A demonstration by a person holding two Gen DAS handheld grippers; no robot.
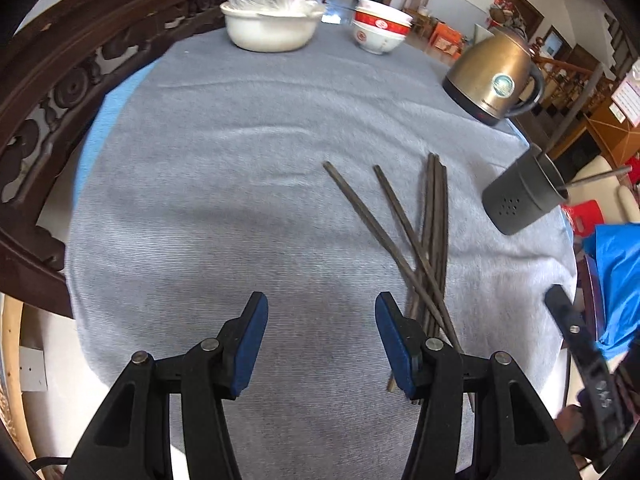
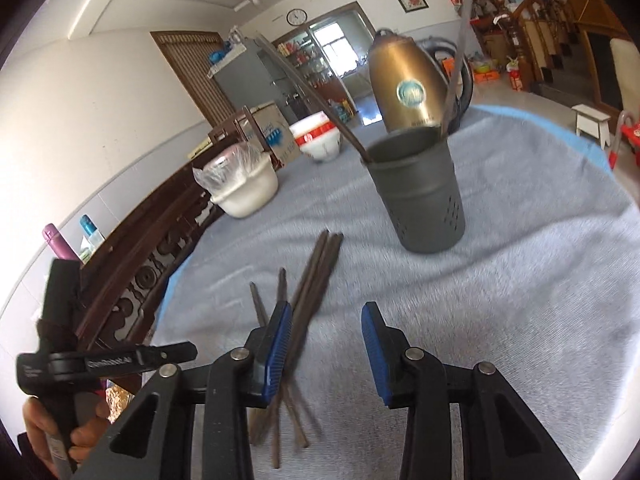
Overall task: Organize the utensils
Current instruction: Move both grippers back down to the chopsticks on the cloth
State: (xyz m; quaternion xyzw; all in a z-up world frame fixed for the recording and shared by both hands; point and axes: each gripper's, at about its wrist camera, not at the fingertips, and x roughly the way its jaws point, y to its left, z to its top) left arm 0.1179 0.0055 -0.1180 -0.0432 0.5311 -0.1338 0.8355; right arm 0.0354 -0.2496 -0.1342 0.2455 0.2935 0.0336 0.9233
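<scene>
Several dark chopsticks [image 1: 432, 232] lie fanned and crossed on the grey tablecloth [image 1: 248, 184]. A dark grey perforated holder [image 1: 520, 196] stands past them near the table's right edge with a couple of chopsticks upright in it. My left gripper [image 1: 322, 304] hangs open over bare cloth, just left of the chopsticks' near ends. In the right wrist view my right gripper [image 2: 328, 312] is open low over the chopsticks [image 2: 312, 280], which run under its left finger [image 2: 280, 332]; the pads press on nothing. The holder [image 2: 420, 192] stands beyond it.
A brass kettle [image 1: 492, 76] stands behind the holder. Stacked red-and-white bowls [image 1: 380, 28] and a white bowl holding a plastic bag [image 1: 268, 24] sit at the far edge. A carved dark wooden rail [image 1: 52, 92] curves along the left. A hand [image 2: 44, 432] grips the left tool.
</scene>
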